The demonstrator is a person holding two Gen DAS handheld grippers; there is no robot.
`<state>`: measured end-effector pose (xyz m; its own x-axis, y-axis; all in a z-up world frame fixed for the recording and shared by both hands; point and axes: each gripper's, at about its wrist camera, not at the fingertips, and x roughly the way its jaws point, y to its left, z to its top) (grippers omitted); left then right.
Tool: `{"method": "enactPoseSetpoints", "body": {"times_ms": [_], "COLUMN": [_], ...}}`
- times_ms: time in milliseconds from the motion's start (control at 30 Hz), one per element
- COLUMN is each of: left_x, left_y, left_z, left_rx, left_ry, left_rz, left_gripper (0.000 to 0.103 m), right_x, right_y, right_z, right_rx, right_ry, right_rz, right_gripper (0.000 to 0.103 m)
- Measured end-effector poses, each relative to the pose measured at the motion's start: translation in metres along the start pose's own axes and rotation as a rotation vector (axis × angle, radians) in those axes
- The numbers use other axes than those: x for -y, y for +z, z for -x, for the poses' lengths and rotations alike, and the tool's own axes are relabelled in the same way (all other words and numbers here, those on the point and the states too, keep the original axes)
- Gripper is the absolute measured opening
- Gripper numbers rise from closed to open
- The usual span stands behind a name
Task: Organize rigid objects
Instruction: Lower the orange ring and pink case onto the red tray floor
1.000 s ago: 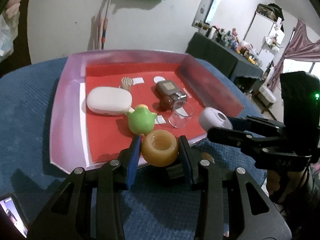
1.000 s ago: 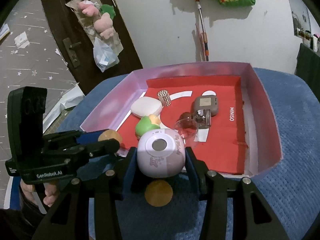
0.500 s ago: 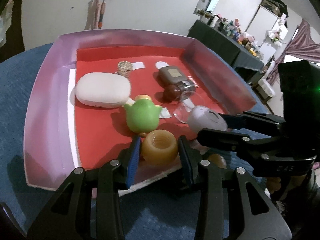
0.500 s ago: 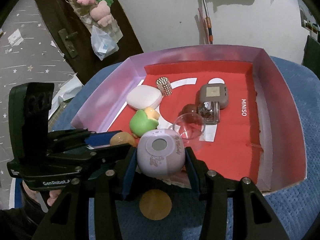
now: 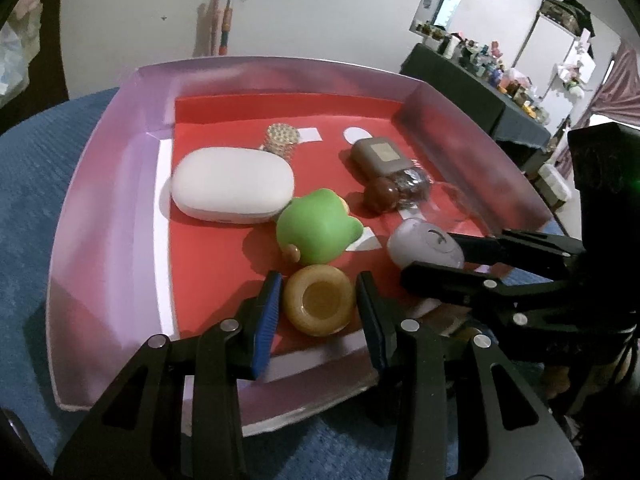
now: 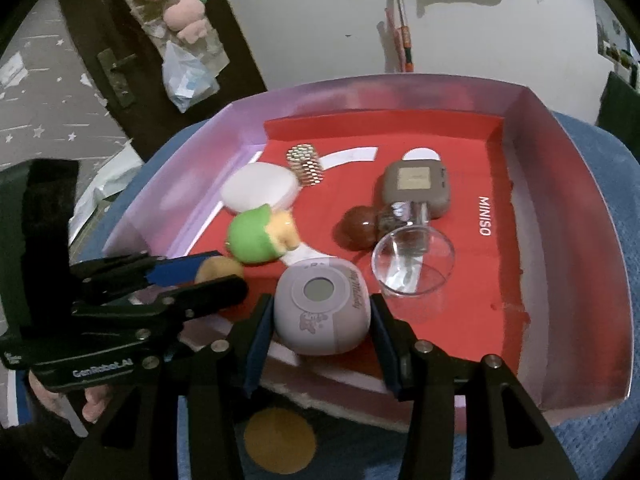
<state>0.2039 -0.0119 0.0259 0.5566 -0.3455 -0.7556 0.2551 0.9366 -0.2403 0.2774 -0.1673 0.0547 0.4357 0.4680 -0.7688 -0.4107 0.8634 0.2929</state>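
My left gripper (image 5: 318, 304) has spread, the amber ring (image 5: 320, 305) loose between its pads inside the tray (image 5: 108, 216). My right gripper (image 6: 320, 316) pinches the lilac pod (image 6: 322, 312) over the tray's near edge.

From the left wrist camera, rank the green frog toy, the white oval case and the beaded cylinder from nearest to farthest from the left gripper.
1. Green frog toy: just beyond the left gripper, mid-tray, right behind the amber ring between the fingers.
2. White oval case: farther back, to the left.
3. Beaded cylinder: farthest, behind the case, toward the tray's back wall.
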Motion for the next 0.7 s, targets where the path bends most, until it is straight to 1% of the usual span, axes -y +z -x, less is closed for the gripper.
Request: {"method": "enactPoseSetpoints", "body": {"times_ms": [167,300,567,700], "left_x": [-0.0041,-0.0041,-0.0072,-0.0066], "left_y": [0.002,0.0042,0.0075,0.0071], "left_z": [-0.0003,-0.001,-0.0031,-0.0036], "left_rx": [0.019,0.036,0.059,0.061], "left_ry": [0.013,0.039,0.07,0.077], "left_rz": [0.018,0.025,0.043,0.045], "left_gripper": [0.036,0.036,0.036,0.036], "right_x": [0.0101,0.0096,0.0051,0.0068], "right_y": [0.0028,0.0054,0.0062,0.0061], "right_z": [-0.0019,-0.0016,-0.0037,-0.0042], "right_rx": [0.023,0.039,0.05,0.052], "right_ry": [-0.041,-0.09,-0.133,-0.138], "right_rz": [-0.024,-0.01,0.009,0.0], "right_gripper": [0.05,0.05,0.05,0.05]}}
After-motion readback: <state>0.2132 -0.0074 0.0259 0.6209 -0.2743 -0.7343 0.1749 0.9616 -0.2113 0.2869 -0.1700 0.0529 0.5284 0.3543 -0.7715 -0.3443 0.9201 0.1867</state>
